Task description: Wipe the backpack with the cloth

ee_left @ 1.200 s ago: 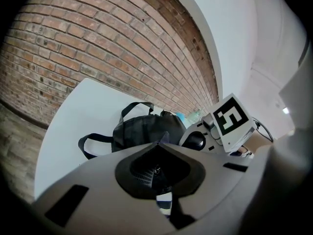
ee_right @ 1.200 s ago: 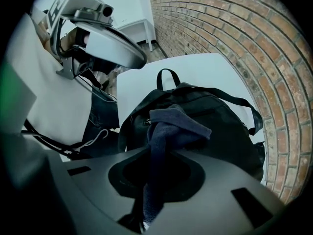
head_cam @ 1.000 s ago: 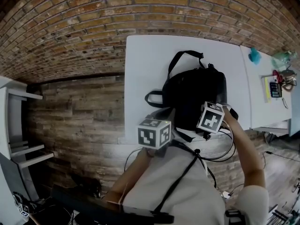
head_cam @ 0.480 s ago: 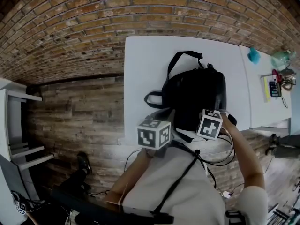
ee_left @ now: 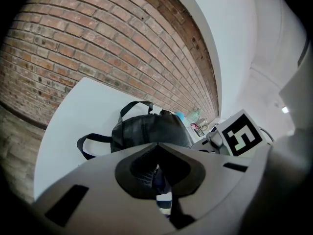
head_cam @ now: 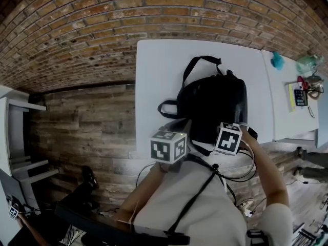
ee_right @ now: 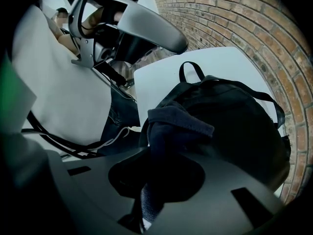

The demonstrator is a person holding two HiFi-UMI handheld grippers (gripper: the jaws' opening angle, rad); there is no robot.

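1. Black backpack (head_cam: 215, 104) lies flat on the white table (head_cam: 159, 65), straps toward the brick wall (head_cam: 102, 24).
2. Right hand-held gripper (ee_right: 151, 190) is pinching a dark cloth (ee_right: 171, 126). The cloth bunches up out of the jaws and rests against the backpack's (ee_right: 234, 116) near side.
3. In the head view the right hand-held gripper (head_cam: 229, 132) sits at the backpack's near right edge.
4. Left hand-held gripper (ee_left: 159, 180) has its jaws pressed on a dark bit of fabric at the backpack's (ee_left: 146, 131) near edge.
5. In the head view the left hand-held gripper (head_cam: 171, 137) is at the near left corner, by the table edge.
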